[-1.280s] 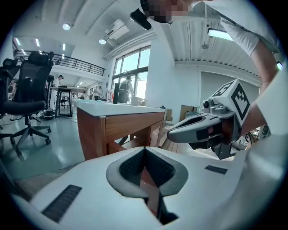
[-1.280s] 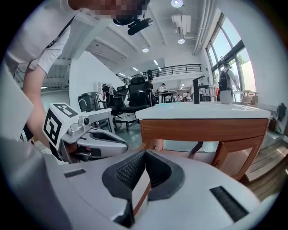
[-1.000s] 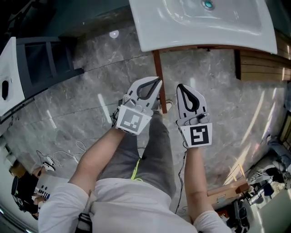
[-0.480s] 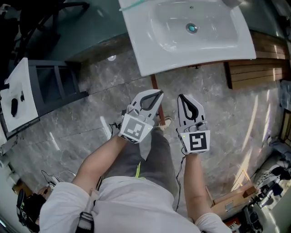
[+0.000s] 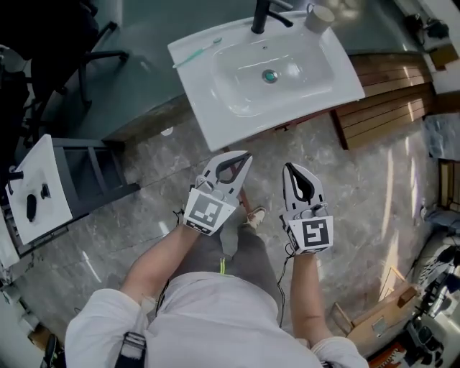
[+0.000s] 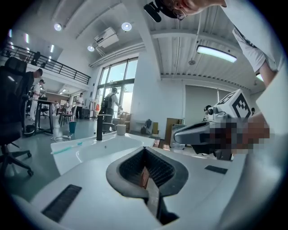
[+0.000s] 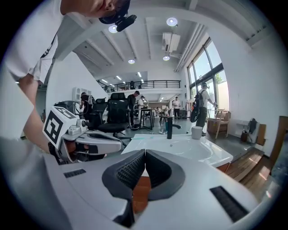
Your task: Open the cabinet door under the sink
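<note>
Nearest, in front of the sink (image 5: 215, 118) and well short of it: left gripper (image 5: 246, 156), jaws pressed together on nothing; right gripper (image 5: 288, 168) just beside it, likewise closed and empty. Both point toward the sink's front, probably in approach, as neither touches anything yet. Cabinet (image 5: 305, 121), beneath the sink: only a brown strip shows under the basin's front edge; the overhang hides the door face, so open or closed cannot be told. On the sink's far rim: black faucet (image 5: 260, 16) and cup (image 5: 318, 17). On its left rim: toothbrush (image 5: 198, 52).
</note>
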Demonstrator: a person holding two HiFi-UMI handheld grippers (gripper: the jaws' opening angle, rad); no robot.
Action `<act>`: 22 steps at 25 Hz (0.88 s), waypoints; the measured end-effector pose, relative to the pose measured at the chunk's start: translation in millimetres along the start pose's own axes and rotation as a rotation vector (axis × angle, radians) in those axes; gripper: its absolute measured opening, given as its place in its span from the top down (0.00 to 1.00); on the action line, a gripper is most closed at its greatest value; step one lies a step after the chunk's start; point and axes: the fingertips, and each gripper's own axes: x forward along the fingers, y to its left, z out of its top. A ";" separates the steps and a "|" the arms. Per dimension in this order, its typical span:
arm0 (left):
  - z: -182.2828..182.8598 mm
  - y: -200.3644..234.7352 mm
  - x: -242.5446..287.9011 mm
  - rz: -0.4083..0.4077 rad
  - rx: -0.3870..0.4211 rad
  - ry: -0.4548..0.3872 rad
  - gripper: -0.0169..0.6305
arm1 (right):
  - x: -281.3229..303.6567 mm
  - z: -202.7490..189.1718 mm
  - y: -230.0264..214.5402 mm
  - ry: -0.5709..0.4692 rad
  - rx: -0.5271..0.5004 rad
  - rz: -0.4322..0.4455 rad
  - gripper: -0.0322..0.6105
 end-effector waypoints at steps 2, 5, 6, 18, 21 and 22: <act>23.6 -5.4 0.3 -0.014 0.001 -0.022 0.95 | -12.8 19.9 -8.4 -0.017 0.000 -0.021 0.90; 55.9 -14.4 2.1 -0.031 0.015 -0.044 0.95 | -32.9 49.9 -22.7 -0.056 0.003 -0.057 0.90; 65.8 -17.8 3.1 -0.035 0.024 -0.049 0.95 | -40.4 58.2 -27.6 -0.067 0.004 -0.070 0.90; 180.3 -48.8 -9.0 -0.009 0.050 -0.150 0.95 | -133.8 116.2 -73.9 -0.165 0.037 -0.167 0.90; 206.2 -61.2 -14.1 0.016 0.071 -0.185 0.95 | -159.9 123.5 -87.2 -0.190 0.039 -0.181 0.90; 213.8 -67.2 -15.5 0.023 0.081 -0.197 0.95 | -169.7 125.8 -92.1 -0.196 0.040 -0.183 0.90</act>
